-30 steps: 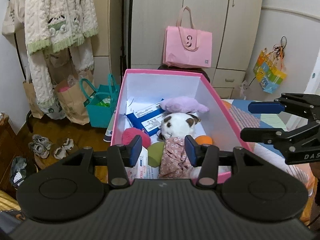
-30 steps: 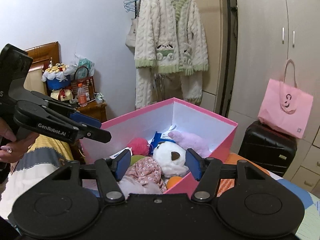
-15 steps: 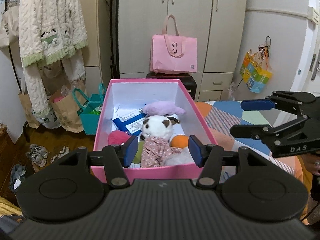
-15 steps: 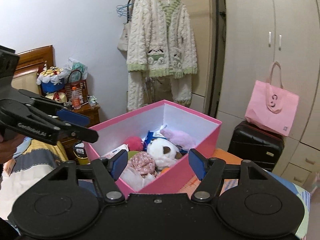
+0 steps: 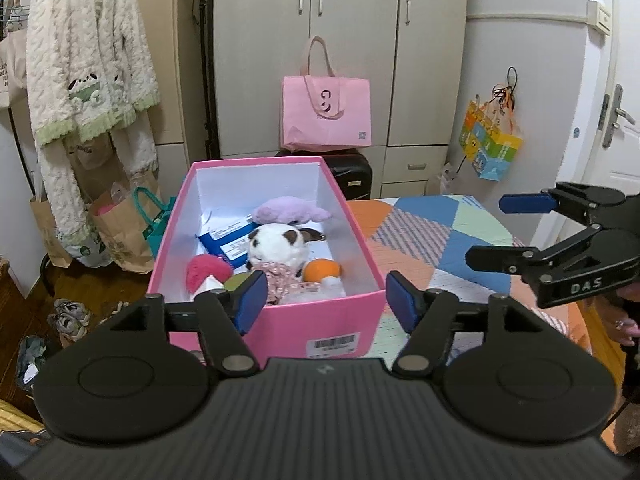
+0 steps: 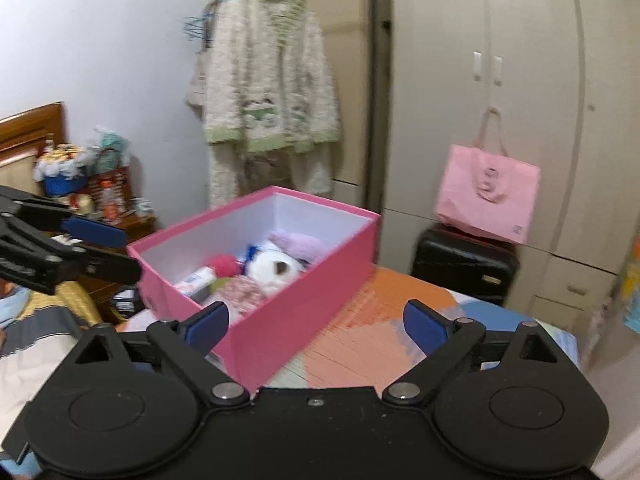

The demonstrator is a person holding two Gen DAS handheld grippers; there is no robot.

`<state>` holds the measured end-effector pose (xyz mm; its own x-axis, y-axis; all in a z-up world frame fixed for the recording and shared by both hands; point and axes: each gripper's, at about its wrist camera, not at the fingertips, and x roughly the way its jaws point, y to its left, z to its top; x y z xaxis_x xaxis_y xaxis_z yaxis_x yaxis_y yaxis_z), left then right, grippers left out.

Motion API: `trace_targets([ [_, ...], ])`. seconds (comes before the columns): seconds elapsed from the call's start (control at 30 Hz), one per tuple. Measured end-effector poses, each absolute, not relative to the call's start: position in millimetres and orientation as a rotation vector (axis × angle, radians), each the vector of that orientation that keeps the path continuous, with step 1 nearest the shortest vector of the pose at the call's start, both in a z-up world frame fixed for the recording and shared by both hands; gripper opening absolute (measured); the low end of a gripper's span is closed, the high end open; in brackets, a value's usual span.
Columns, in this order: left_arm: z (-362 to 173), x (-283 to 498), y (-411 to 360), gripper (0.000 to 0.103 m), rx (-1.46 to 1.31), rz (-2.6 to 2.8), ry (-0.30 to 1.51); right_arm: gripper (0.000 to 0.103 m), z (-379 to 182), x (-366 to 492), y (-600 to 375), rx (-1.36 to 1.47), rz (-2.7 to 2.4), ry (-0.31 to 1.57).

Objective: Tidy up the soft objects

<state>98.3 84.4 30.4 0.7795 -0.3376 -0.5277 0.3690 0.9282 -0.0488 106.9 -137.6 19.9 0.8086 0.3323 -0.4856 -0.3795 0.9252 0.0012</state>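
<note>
From my left claw, jaws just widened and empty, the pink box sits dead ahead, its near short wall just past the fingertips. Its long axis runs straight away from me toward the wardrobe. Inside lie the panda plush, a purple plush and an orange ball. My right claw has also just spread wide, empty, with the box's near corner ahead and left. I judge the left claw nearer and better lined up.

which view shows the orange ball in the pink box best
The left wrist view: it looks down the pink box, so the orange ball is plain. In the blurred right wrist view, the near box wall hides it.
</note>
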Motion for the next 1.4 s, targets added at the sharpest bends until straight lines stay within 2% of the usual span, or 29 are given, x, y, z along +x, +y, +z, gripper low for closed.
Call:
trace_targets([
  [0.1, 29.7, 96.9, 81.9, 0.079, 0.037, -0.375, 0.552, 0.103, 18.7, 105.5, -143.3, -0.082, 0.276, 0.528],
  [0.2, 28.3, 93.2, 77.8, 0.094, 0.033, -0.372, 0.524, 0.103, 17.9, 100.7, -147.5, -0.081, 0.160, 0.556],
  [0.27, 27.1, 89.6, 75.1, 0.096, 0.041, -0.369, 0.495, 0.103, 17.3, 96.6, -152.2, -0.076, 0.134, 0.562],
  [0.3, 26.5, 88.7, 73.9, 0.102, 0.041, -0.369, 0.483, 0.103, 17.5, 94.4, -154.6, -0.061, 0.130, 0.560],
  [0.43, 23.5, 90.6, 69.2, 0.103, -0.009, -0.333, 0.472, 0.103, 20.3, 87.9, -160.5, -0.017, 0.148, 0.607],
  [0.67, 23.5, 85.3, 55.8, 0.103, 0.034, -0.281, 0.449, 0.103, 27.5, 62.2, -153.9, -0.044, 0.016, 0.514],
  [1.07, 20.1, 65.3, 53.5, 0.103, 0.043, -0.210, 0.381, 0.103, 32.7, 21.9, -146.3, 0.020, -0.028, 0.470],
  [1.4, 8.7, 53.5, 49.5, 0.103, 0.030, -0.194, 0.389, 0.103, 24.9, 8.0, -133.9, -0.058, -0.124, 0.445],
])
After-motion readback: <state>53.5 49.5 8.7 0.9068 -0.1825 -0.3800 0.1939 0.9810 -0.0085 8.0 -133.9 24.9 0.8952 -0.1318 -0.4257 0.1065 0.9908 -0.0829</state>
